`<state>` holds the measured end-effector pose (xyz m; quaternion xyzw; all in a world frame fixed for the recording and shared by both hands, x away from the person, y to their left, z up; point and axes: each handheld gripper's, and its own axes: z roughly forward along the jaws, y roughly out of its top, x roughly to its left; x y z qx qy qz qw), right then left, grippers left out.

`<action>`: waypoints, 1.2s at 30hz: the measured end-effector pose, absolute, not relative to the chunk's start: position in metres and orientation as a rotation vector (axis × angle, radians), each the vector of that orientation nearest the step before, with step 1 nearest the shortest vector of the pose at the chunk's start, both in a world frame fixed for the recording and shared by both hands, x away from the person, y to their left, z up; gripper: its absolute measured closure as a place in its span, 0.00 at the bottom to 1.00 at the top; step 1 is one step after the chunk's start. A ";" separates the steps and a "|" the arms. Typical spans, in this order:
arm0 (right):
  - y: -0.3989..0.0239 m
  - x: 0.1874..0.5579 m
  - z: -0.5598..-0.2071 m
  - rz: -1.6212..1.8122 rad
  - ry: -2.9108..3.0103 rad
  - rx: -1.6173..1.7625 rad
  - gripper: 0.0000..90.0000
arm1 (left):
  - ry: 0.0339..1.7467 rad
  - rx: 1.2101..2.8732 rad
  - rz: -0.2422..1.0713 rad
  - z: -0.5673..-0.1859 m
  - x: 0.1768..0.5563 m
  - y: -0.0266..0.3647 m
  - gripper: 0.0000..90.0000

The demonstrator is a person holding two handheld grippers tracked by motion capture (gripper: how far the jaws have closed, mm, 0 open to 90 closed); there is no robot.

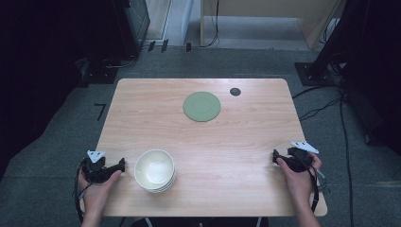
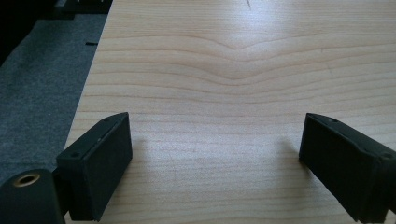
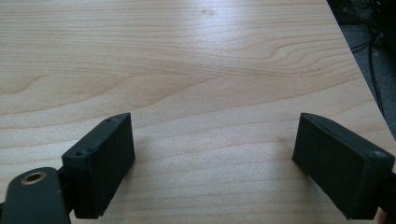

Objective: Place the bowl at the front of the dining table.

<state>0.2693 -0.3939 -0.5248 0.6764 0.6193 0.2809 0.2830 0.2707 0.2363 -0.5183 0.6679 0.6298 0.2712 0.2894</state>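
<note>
High view: both hand-held grippers (image 1: 122,164) (image 1: 274,156) gape empty (near table (image 1: 246,137) edges), bowls (image 1: 154,170) beside the left.

My left claw (image 1: 122,165) sits at the near left corner of a pale wooden table (image 1: 246,142); my right claw (image 1: 274,156) is near its right edge. Grey carpet (image 1: 56,142) spreads outward from both. Far ahead of them a light wooden cabinet (image 1: 269,19) stands against the back. Black cables (image 1: 326,101) trail over the floor beyond my right claw. To the left of my left claw, dark equipment (image 1: 52,61) sits in shadow.
</note>
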 end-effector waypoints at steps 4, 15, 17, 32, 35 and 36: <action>-0.394 0.269 -0.525 0.753 1.658 1.811 0.14 | 1.662 1.763 0.702 -0.517 0.269 0.239 0.11; -0.394 0.269 -0.524 0.755 1.647 1.816 0.15 | 1.574 1.629 0.664 -0.497 0.263 0.248 0.11; -0.394 0.269 -0.524 0.755 1.642 1.820 0.15 | 1.554 1.599 0.660 -0.490 0.261 0.248 0.11; -0.377 0.264 -0.500 0.859 1.562 1.784 0.15 | 1.388 1.536 0.600 -0.450 0.248 0.232 0.15; -0.373 0.263 -0.498 0.861 1.578 1.762 0.15 | 1.365 1.542 0.583 -0.446 0.247 0.228 0.15; -0.372 0.263 -0.498 0.858 1.582 1.751 0.15 | 1.356 1.542 0.573 -0.445 0.246 0.227 0.15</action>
